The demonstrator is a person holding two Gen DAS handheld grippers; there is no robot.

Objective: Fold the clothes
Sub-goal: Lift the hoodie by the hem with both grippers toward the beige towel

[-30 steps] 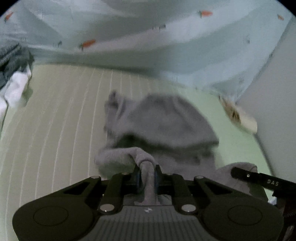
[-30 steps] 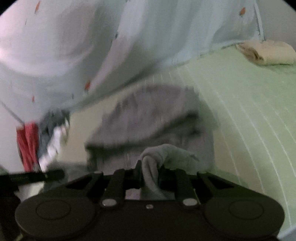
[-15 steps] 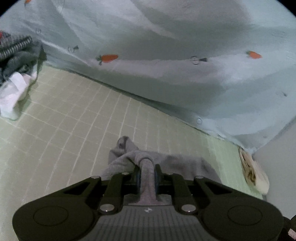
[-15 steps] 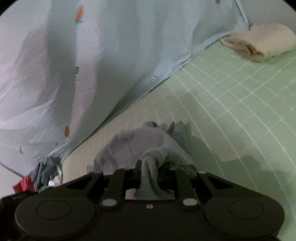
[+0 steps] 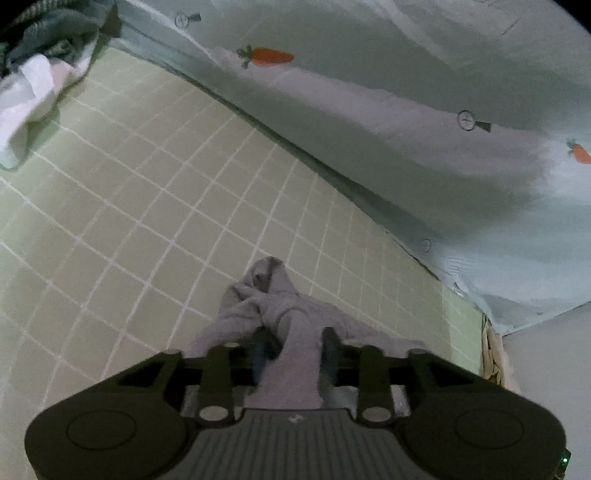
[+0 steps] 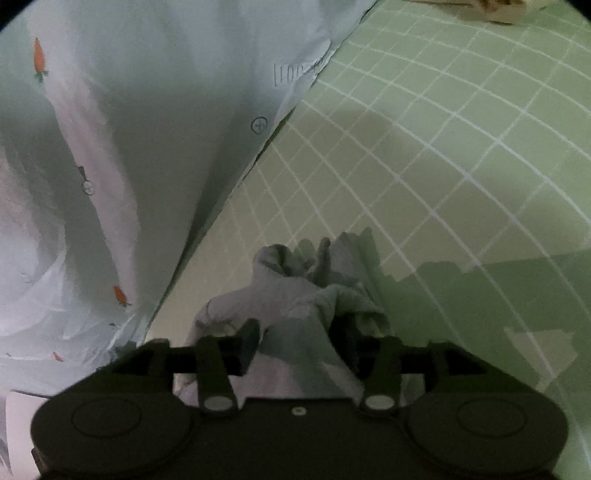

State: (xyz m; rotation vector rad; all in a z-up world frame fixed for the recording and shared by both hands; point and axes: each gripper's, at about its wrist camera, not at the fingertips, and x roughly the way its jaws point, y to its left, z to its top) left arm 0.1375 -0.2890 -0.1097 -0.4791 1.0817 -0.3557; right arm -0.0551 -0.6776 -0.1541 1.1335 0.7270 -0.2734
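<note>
A grey garment (image 5: 273,310) lies bunched on the green checked sheet (image 5: 147,206). My left gripper (image 5: 295,350) has its jaws spread a little, with a fold of the grey cloth still lying between the fingers. In the right wrist view the same grey garment (image 6: 295,302) lies bunched in front of my right gripper (image 6: 295,343), whose jaws stand wider apart with the cloth loose between them. Both grippers are low, close to the sheet.
A pale blue quilt with carrot print (image 5: 406,92) rises behind the sheet, also in the right wrist view (image 6: 129,147). A pile of grey and white clothes (image 5: 33,70) sits far left. A folded beige cloth (image 6: 495,9) lies far right.
Both grippers have come down toward the sheet with the grey garment. Their jaws, shut on the cloth before, have now spread apart, the right more than the left.
</note>
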